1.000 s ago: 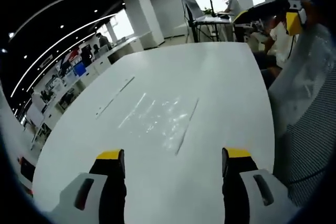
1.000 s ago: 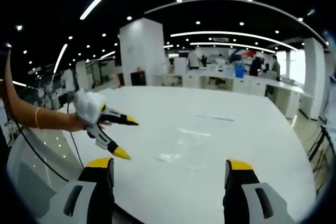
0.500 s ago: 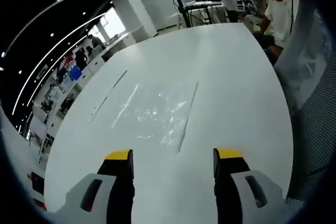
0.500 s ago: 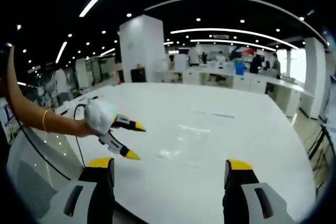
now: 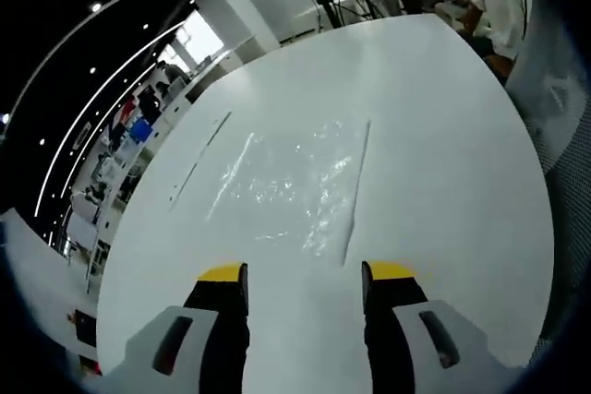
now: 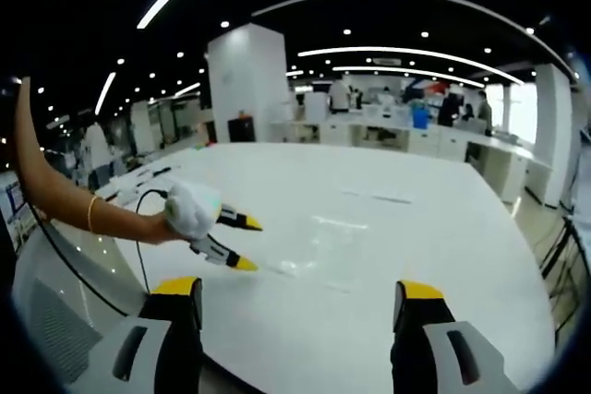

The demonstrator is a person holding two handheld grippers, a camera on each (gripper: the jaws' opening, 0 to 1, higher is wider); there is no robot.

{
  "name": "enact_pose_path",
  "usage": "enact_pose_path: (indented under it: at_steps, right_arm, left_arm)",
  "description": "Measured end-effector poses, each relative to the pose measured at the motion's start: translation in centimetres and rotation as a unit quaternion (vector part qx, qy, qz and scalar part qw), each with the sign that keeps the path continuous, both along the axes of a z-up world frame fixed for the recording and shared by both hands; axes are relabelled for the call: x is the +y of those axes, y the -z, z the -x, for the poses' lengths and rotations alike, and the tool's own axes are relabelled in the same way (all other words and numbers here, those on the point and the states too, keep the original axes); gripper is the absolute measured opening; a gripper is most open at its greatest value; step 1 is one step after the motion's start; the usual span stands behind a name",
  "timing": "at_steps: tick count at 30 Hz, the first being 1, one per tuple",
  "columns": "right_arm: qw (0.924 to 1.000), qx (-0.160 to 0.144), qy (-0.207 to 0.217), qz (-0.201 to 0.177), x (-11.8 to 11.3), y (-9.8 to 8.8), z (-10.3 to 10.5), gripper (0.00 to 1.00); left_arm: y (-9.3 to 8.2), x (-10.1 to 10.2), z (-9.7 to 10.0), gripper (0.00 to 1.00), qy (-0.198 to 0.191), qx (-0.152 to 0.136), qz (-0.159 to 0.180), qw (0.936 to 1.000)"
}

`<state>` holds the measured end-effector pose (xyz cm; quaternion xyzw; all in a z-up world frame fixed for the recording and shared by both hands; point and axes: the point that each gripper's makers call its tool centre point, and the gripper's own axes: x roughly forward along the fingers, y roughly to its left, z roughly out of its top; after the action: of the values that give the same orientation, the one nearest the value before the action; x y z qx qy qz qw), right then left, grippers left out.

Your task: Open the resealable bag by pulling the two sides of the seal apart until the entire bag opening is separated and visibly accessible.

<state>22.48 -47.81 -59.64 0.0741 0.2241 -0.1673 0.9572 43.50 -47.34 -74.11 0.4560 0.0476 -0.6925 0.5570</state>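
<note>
Hovering low over the white bench (image 5: 434, 163), the left tongs (image 5: 303, 276) are seen with their two yellow-tipped jaws apart and nothing between them. Just beyond the tips lies the clear resealable bag (image 5: 291, 186), flat on the bench and untouched. Its long seal strip (image 5: 355, 191) runs along the right side in the left gripper view; whether the seal is pressed closed cannot be told. No contents can be made out inside the bag; only glare and wrinkles on the plastic are seen. Two thin clear strips (image 5: 199, 159) lie on the bench beside the bag, to its left in that view.

The right tongs (image 6: 300, 288) are held farther back, near the bench edge, with their jaws wide apart and empty. In the right gripper view the left tongs (image 6: 242, 244) are seen from the side, gripped by a hand (image 6: 171, 226) on an outstretched forearm with a thin bangle (image 6: 90, 212) at the wrist; the white body is angled down toward the bench, and the tips are spread, close to the near edge of the bag (image 6: 319, 251), which appears as faint glints on the bench.

At the top right of the left gripper view, a person in a white shirt (image 5: 499, 2) is seen beyond the far end of the bench. The right gripper view takes in an open office with ceiling lights and a row of desks (image 6: 416, 140).
</note>
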Motion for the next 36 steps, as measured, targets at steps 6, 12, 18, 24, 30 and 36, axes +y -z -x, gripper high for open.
enact_pose_path:
  at_steps: [6, 12, 18, 24, 30, 36]
  right_arm:
    - [1.0000, -0.001, 0.008, -0.005, -0.3, 0.1, 0.2, 0.83]
    - [0.9999, 0.006, 0.007, -0.007, -0.2, 0.3, 0.2, 0.82]
    - [0.9999, 0.008, 0.009, -0.010, -0.3, 0.5, 0.3, 0.82]
    - [0.9999, 0.008, 0.010, -0.011, -0.3, 0.5, 0.4, 0.81]
    - [0.9998, 0.007, 0.012, -0.014, -0.4, 0.5, 0.4, 0.81]
    - [0.9998, 0.007, 0.013, -0.016, -0.4, 0.6, 0.5, 0.80]
  left_arm:
    - [0.5, -0.6, -0.4, 0.42, 0.004, -0.006, -0.001, 1.0000]
    - [1.5, -0.9, -0.4, 0.40, 0.010, -0.011, -0.009, 0.9999]
    - [1.7, -1.3, -0.1, 0.36, 0.020, -0.009, -0.005, 0.9998]
    - [1.6, -1.9, 0.4, 0.29, 0.032, 0.005, 0.004, 0.9995]
    - [2.0, -2.0, 0.8, 0.22, 0.051, -0.005, -0.005, 0.9987]
    - [2.5, -1.9, 0.9, 0.15, 0.058, -0.009, -0.016, 0.9982]
